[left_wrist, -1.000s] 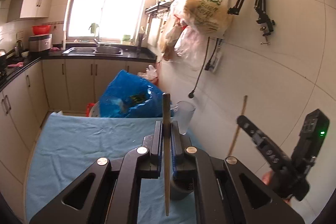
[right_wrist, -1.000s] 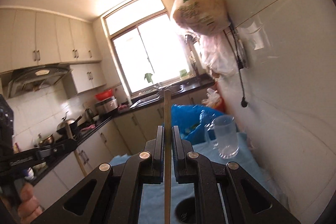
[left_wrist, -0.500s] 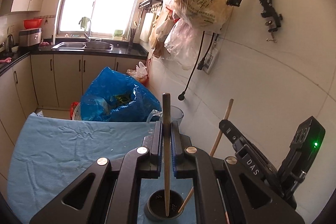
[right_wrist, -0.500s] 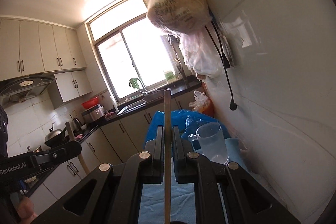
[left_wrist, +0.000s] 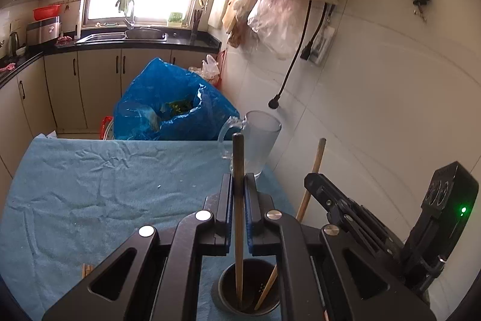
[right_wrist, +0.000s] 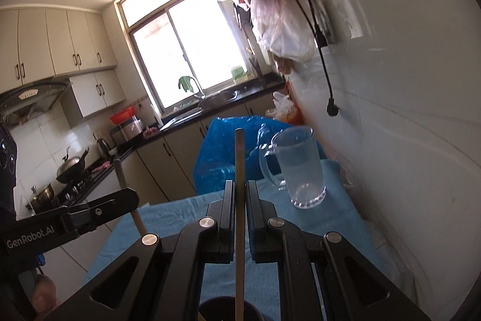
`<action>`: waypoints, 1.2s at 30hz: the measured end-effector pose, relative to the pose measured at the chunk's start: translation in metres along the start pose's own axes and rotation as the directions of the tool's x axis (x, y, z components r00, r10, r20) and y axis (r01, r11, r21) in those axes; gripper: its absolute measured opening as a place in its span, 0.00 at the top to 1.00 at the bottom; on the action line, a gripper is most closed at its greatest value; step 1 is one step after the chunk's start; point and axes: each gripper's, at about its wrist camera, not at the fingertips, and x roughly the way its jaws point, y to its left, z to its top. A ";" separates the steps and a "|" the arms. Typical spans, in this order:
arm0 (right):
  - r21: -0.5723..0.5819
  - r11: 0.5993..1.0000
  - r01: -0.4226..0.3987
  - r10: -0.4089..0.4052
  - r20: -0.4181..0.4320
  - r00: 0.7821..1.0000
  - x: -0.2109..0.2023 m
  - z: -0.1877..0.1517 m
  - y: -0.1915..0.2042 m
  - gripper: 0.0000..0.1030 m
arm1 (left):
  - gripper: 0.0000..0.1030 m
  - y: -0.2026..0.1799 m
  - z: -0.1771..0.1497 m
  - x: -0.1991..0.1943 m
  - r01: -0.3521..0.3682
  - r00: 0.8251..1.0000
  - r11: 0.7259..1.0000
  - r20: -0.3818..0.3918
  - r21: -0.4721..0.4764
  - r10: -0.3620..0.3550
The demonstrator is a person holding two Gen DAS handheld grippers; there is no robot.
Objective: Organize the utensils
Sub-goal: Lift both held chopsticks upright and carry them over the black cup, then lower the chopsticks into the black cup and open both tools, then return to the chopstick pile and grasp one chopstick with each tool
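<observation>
My left gripper (left_wrist: 238, 185) is shut on a dark chopstick (left_wrist: 238, 158) held upright. Its lower end sits inside a dark round utensil holder (left_wrist: 247, 304) on the blue cloth. My right gripper (right_wrist: 239, 191) is shut on a wooden chopstick (right_wrist: 239, 158), also upright, its lower end going into the same holder (right_wrist: 210, 309). In the left wrist view the right gripper (left_wrist: 318, 185) stands at the right, and its light chopstick (left_wrist: 314, 164) slants down into the holder. In the right wrist view the left gripper (right_wrist: 132, 197) shows at the left with its chopstick (right_wrist: 120, 173).
A clear glass mug (left_wrist: 258, 140) (right_wrist: 300, 167) stands on the blue tablecloth (left_wrist: 105, 185) near the tiled wall. A blue plastic bag (left_wrist: 171, 104) sits beyond the table's far edge. More wooden chopsticks (left_wrist: 87, 271) lie at the cloth's near left. Bags hang on the wall above.
Both grippers have come lower and tilted down over the holder. The holder is now in full view, with both chopstick ends inside it.
</observation>
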 end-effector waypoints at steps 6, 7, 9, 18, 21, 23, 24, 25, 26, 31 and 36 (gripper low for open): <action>-0.022 1.000 -0.005 0.004 -0.058 0.998 0.005 -0.010 0.003 0.92 | 0.93 0.008 -0.011 0.005 0.001 0.999 1.000 -0.043 -0.007 -0.002; -0.022 1.000 -0.006 0.004 -0.068 0.998 0.006 -0.011 0.003 0.92 | 0.93 0.010 -0.013 0.006 0.001 0.999 1.000 -0.050 -0.009 -0.002; -0.027 1.000 -0.008 0.005 -0.089 0.996 0.008 -0.014 0.005 0.92 | 0.93 0.013 -0.015 0.007 0.003 0.998 1.000 -0.064 -0.013 -0.004; -0.004 1.000 -0.014 0.014 -0.103 0.995 -0.007 -0.014 0.009 0.70 | 0.75 0.014 -0.019 -0.010 0.020 0.997 1.000 -0.069 -0.017 -0.021; -0.003 1.000 -0.021 0.021 -0.085 0.996 -0.019 -0.011 0.012 0.70 | 0.74 0.016 -0.020 -0.020 0.020 0.998 1.000 -0.061 -0.010 -0.020; -0.001 1.000 -0.018 0.018 -0.076 0.997 -0.028 -0.010 0.014 0.70 | 0.74 0.022 -0.024 -0.032 0.019 0.998 1.000 -0.054 -0.008 -0.019; 0.001 1.000 -0.025 0.025 -0.071 0.997 -0.034 -0.010 0.015 0.70 | 0.74 0.025 -0.027 -0.036 0.012 0.998 1.000 -0.054 -0.008 -0.012; 0.000 0.999 -0.036 0.036 -0.069 0.997 -0.040 -0.011 0.017 0.69 | 0.74 0.032 -0.031 -0.043 0.001 0.998 1.000 -0.057 -0.010 -0.002; -0.003 0.999 -0.042 0.042 -0.069 0.997 -0.046 -0.013 0.020 0.69 | 0.73 0.038 -0.036 -0.047 -0.008 0.998 1.000 -0.061 -0.009 0.007; -0.023 0.996 -0.092 0.089 -0.109 0.990 -0.067 -0.030 0.040 0.61 | 0.69 0.089 -0.071 -0.049 -0.151 0.979 0.988 -0.134 0.018 0.152; -0.080 0.980 -0.181 0.155 -0.263 0.952 -0.057 -0.069 0.082 0.60 | 0.69 0.152 -0.117 -0.021 -0.276 0.922 0.961 -0.287 -0.012 0.261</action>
